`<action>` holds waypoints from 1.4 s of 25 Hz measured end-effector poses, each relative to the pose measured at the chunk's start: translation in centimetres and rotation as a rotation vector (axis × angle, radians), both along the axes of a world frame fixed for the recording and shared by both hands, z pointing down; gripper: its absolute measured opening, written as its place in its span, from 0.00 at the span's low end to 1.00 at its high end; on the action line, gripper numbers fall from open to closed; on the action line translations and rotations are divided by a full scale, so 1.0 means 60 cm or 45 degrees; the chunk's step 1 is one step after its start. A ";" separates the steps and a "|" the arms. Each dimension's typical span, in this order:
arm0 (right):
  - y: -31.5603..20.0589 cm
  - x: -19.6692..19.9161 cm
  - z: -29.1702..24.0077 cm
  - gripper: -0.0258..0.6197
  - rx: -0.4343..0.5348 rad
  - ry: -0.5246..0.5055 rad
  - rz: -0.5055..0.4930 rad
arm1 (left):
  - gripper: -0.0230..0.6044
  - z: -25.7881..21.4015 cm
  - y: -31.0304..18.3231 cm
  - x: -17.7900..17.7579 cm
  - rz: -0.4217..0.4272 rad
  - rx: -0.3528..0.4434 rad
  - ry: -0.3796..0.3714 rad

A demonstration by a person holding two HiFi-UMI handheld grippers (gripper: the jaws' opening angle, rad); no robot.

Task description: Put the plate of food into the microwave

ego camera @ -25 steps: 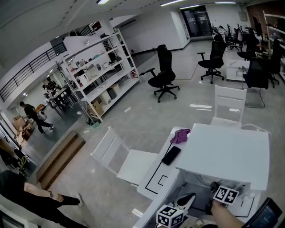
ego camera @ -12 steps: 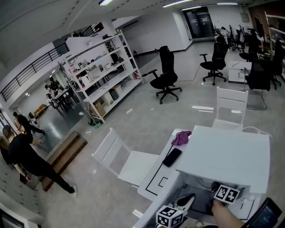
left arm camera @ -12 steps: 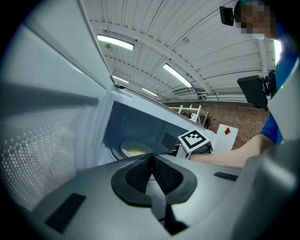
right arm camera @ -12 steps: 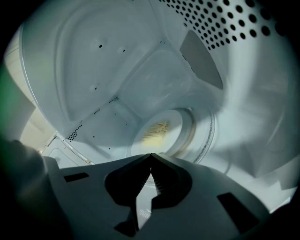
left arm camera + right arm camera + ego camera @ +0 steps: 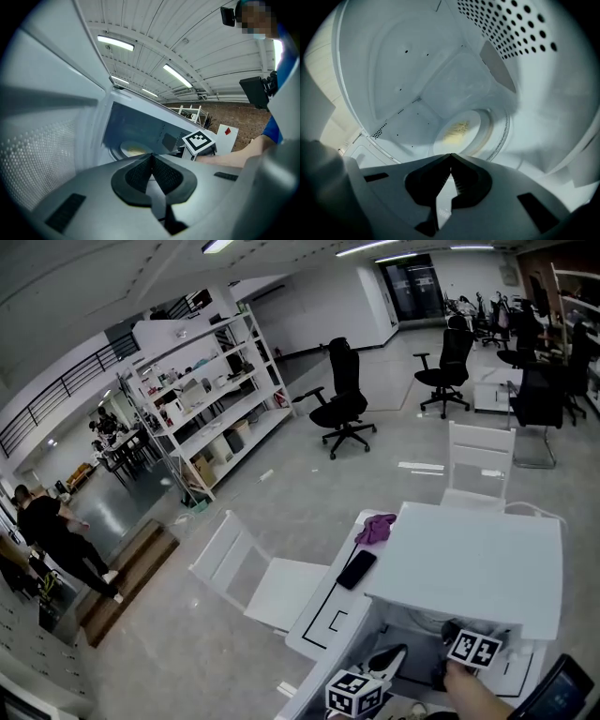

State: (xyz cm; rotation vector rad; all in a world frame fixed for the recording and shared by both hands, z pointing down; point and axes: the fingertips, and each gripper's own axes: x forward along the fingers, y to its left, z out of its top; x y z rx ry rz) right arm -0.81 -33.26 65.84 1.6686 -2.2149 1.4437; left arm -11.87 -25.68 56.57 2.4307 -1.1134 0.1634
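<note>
Plate [image 5: 457, 131] sits inside microwave [image 5: 408, 70], phone [image 5: 356, 569] and cloth [image 5: 376, 527] alongside.

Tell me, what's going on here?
A person holds a gripper in each hand at a white microwave. The plate of food sits on the turntable inside. The right gripper is within the cavity, jaws together and holding nothing. The left gripper hangs at the opening, jaws also together and empty. The plate looks placed; the door is not yet shut.
</note>
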 end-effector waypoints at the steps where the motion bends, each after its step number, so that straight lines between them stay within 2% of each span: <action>1: 0.004 -0.002 -0.002 0.04 0.006 0.003 -0.005 | 0.04 0.000 0.001 -0.001 0.002 0.002 0.001; 13: 0.094 0.006 -0.026 0.04 0.057 0.018 -0.053 | 0.04 -0.003 0.043 0.014 0.048 0.007 0.023; 23: 0.185 0.023 -0.053 0.04 0.175 0.039 -0.088 | 0.04 0.012 0.086 0.023 0.075 -0.003 0.058; 35: 0.285 0.059 -0.062 0.04 0.176 0.050 -0.075 | 0.04 0.014 0.150 0.044 0.082 -0.020 0.068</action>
